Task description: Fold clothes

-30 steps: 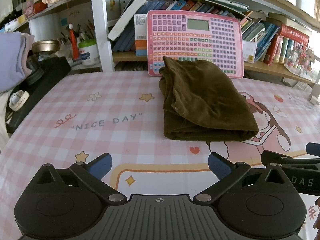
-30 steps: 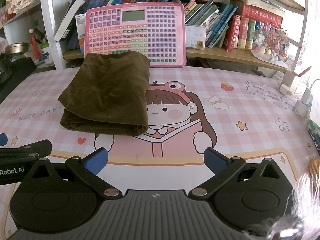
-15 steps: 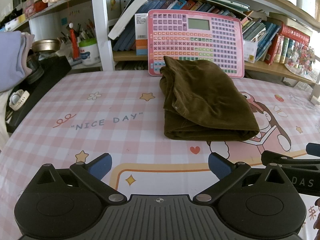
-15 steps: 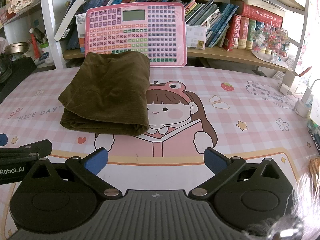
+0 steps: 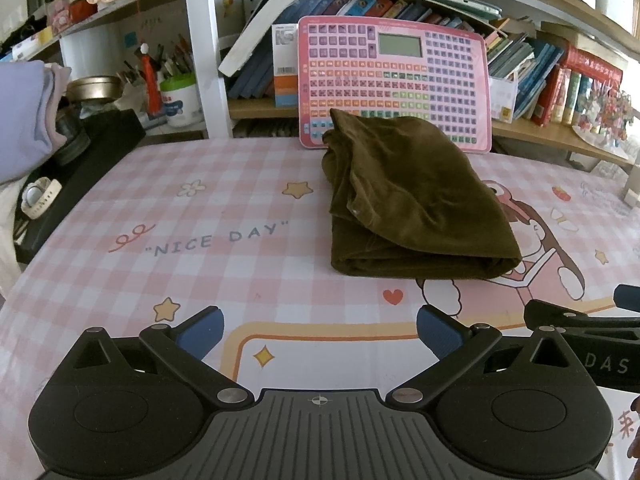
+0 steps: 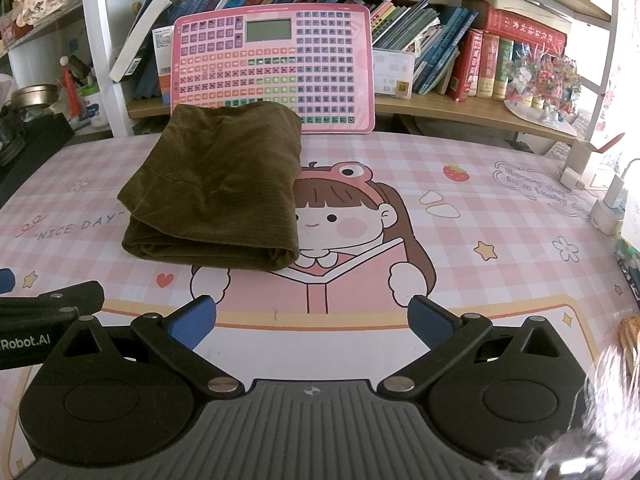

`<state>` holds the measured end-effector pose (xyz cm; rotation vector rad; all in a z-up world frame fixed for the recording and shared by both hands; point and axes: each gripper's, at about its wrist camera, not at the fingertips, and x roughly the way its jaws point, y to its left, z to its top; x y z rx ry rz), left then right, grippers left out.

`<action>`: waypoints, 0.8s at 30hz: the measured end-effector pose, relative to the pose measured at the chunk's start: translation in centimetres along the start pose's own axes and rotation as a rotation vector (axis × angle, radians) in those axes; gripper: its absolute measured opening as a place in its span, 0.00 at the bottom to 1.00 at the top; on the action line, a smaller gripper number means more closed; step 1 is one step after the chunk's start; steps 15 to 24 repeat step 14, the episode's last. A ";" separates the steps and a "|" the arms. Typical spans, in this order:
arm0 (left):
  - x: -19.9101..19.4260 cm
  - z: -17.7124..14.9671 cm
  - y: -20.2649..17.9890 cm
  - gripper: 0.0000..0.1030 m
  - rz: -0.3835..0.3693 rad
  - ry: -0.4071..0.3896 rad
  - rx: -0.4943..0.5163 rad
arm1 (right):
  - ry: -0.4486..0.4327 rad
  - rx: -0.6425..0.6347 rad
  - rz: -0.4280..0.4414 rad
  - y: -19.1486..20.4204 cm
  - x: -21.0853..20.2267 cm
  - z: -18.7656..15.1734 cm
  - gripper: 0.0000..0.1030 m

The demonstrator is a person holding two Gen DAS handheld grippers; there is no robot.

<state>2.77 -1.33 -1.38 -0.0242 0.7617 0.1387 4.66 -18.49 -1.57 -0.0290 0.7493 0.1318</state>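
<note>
A folded olive-brown garment lies on the table, whose pink checked mat reads "NICE DAY" and shows a cartoon girl just right of the cloth. Behind the garment a pink keyboard toy leans against a bookshelf. The left gripper and right gripper hover near the garment, fingers spread wide, empty.

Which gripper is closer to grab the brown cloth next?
Probably the left gripper: the brown cloth lies nearly straight ahead of it. From the right gripper it sits off to the left. Both are open.
</note>
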 end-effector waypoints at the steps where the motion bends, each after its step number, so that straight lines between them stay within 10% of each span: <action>1: 0.0 0.0 0.0 1.00 0.000 0.000 0.000 | 0.000 0.000 0.000 0.0 0.0 0.0 1.00; 24: 0.0 0.0 0.1 1.00 0.001 0.004 -0.001 | 0.000 -0.001 0.001 0.0 0.0 0.0 1.00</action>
